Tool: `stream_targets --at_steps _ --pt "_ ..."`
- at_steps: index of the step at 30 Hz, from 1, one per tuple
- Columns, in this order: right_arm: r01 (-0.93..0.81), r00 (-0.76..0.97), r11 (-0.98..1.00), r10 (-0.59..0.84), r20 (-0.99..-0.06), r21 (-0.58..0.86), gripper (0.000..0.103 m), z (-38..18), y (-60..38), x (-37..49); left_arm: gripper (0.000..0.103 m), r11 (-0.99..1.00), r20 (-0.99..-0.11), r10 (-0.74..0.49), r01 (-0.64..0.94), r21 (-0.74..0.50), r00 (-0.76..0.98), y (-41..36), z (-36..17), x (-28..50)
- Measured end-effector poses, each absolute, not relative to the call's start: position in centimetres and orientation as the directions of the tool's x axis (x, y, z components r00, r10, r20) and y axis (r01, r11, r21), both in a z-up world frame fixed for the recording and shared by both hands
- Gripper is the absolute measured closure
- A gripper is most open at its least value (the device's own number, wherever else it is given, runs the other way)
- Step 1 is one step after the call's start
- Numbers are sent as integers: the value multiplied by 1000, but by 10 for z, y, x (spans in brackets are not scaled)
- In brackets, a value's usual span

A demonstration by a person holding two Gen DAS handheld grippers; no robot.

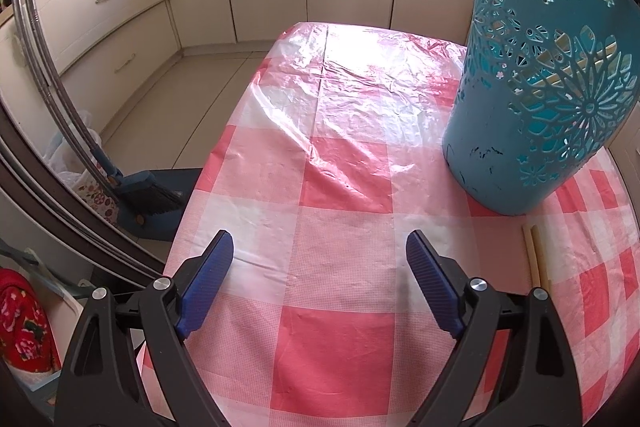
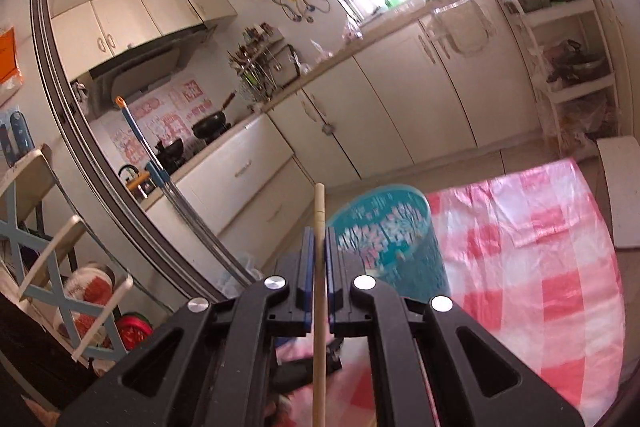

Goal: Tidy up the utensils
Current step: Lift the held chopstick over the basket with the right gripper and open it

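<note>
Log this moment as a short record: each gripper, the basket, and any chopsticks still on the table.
left gripper: open, holds nothing, over the tablecloth
right gripper: shut on a chopstick, which passes between the pads
basket: teal, upright on the table, sticks inside
loose chopsticks: two, lying side by side near the basket's base

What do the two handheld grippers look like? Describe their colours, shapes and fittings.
Both the left gripper and the right gripper have black plastic frames with cut-out slots, round silver pivot bolts, and blue ribbed finger pads. No cables, markings or sleeves show.
</note>
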State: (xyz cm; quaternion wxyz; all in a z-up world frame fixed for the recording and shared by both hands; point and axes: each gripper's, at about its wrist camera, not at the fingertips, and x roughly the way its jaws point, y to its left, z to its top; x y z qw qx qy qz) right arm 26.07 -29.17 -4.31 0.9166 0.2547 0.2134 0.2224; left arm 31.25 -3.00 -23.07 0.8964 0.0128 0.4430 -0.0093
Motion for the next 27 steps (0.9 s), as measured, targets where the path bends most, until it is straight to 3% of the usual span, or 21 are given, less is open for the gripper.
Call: stream_targets --at_steps 4,8,15,27 --pt "-310 865 781 468 -179 543 97 -10 -279 301 19 999 -796 -10 36 15 605 -31 -231 312" --pt "-266 905 817 395 -160 511 97 -5 -261 352 19 999 -798 -23 44 5 602 -30 -230 311" --pt "-177 908 877 320 -269 447 97 -32 -251 398 19 998 -795 -42 54 -12 605 -29 -230 311" --pt "-163 888 915 300 -350 369 96 -58 -247 378 19 998 -798 -43 57 -11 602 -28 -230 311"
